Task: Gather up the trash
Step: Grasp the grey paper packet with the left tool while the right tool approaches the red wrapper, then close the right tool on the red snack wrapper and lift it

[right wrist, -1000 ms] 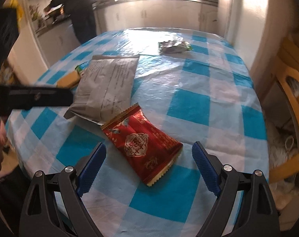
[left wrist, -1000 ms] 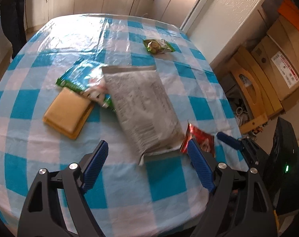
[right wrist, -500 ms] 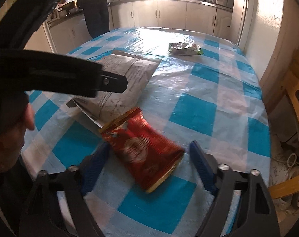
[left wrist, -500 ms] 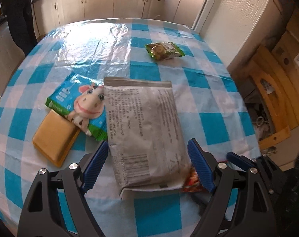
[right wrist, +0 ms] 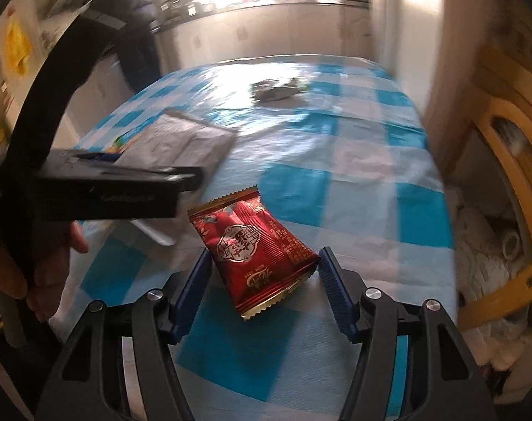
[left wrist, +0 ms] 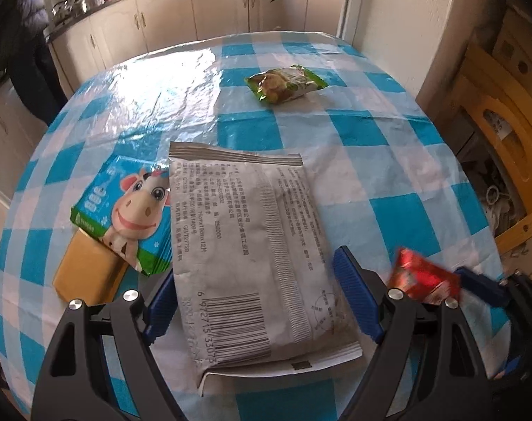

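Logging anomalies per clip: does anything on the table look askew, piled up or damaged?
Only a loose pile: the grey pouch overlaps the cow-print packet, which lies partly on a tan block. The red wrapper sits skewed between the right gripper's closing jaws. No spill or damage visible.

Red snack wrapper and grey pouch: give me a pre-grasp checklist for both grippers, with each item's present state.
1. Red snack wrapper lies between the right gripper fingers: ok.
2. Right pads pressing on the wrapper: not ok; the jaws have just been closing, but a gap shows on the right side.
3. Grey pouch lies between the left gripper fingers: ok.
4. Left pads pressing on the pouch: not ok; the jaws stand open on both sides of it.
5. Pouch free of other trash: not ok; its edge overlaps the cow-print packet.
6. Grippers clear of each other: cannot tell; they work close together.
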Tool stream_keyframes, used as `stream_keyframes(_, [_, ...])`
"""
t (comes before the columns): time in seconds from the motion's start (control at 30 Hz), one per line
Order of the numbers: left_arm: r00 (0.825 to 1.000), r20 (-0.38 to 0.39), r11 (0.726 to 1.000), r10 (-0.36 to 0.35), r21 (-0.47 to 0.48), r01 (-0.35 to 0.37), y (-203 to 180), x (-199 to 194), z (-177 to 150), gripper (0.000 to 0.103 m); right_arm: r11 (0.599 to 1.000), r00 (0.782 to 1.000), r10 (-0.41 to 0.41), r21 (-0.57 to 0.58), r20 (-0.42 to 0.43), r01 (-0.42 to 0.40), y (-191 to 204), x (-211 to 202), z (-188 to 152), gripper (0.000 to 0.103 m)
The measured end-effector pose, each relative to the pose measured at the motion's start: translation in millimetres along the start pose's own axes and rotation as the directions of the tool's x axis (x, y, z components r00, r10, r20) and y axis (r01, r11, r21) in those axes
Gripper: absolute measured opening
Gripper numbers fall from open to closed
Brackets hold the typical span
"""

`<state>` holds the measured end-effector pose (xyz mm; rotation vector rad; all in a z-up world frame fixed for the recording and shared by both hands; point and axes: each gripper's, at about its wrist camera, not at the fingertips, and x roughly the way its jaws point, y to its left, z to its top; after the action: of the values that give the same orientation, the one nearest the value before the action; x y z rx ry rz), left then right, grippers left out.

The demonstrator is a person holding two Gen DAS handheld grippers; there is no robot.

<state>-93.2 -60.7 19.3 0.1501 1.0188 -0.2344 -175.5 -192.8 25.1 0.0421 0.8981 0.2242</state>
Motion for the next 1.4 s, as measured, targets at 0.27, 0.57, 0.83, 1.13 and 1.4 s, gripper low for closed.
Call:
stream_keyframes(0.27, [1.000, 0.010, 1.000, -0.007, 0.014, 0.007, 0.7, 2.5, 1.4, 0.082, 0.996, 0.999, -0.021, 0.089, 0.030, 0.019, -14.7, -6.8, -1.8, 0.069])
stream_keyframes(0.57, [0.999, 0.020, 0.999, -0.045, 0.007, 0.045, 3.0, -1.1, 0.2, 0.071, 0.998, 0.998, -0.034, 0.051, 0.044, 0.032, -8.8, -3.7, 6.5, 0.080])
stream_keyframes(0.83, [0.997, 0.024, 0.997, -0.078, -0.002, 0.078, 7.5, -3.6, -0.8, 0.068, 0.998, 0.998, -0.062, -0.003, -0.006, 0.062, -3.3, 8.6, 7.6, 0.074])
stream_keyframes(1.13, [0.992, 0.040, 0.993, -0.119, -0.005, 0.119, 13.1, -10.4, -1.3, 0.062, 0.995, 0.995, -0.103, 0.019, 0.007, 0.103, -4.4, 7.6, 6.9, 0.052])
stream_keyframes(1.4, [0.986, 0.053, 0.987, -0.158, -0.017, 0.159, 19.3, -14.9, -0.4, 0.055, 0.992, 0.997, -0.071, 0.101, 0.012, 0.069, -13.1, 3.3, 10.5, 0.041])
